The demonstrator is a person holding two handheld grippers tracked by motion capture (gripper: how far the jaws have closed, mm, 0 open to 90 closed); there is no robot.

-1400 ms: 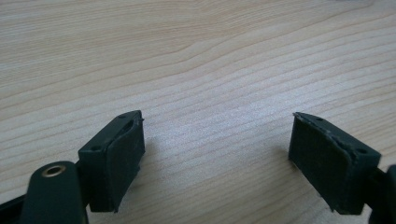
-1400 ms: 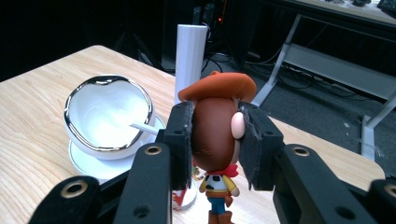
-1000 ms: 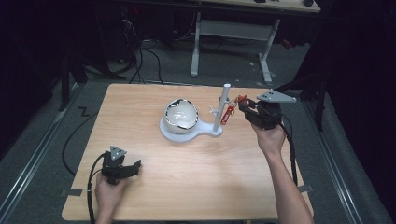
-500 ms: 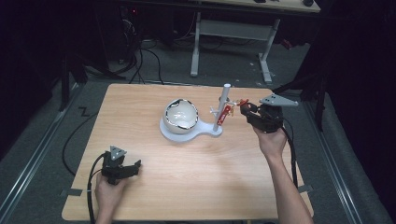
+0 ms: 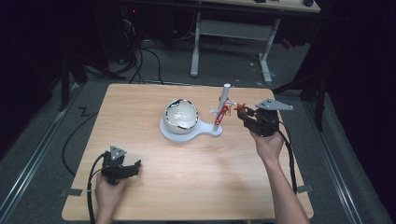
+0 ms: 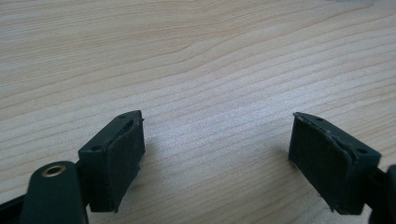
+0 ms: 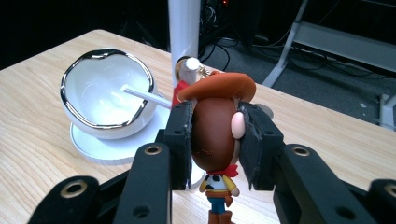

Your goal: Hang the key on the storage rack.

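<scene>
While clamped, figurine (image 7: pixel 215 140) face (hidden)

No text, label, brand, number or sign can be read anywhere.

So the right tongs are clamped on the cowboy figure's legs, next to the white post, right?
Not the legs. The right tongs are clamped on the head of the cowboy figure, under its hat, next to the white post; the legs dangle free below. The right gripper view shows it.
</scene>
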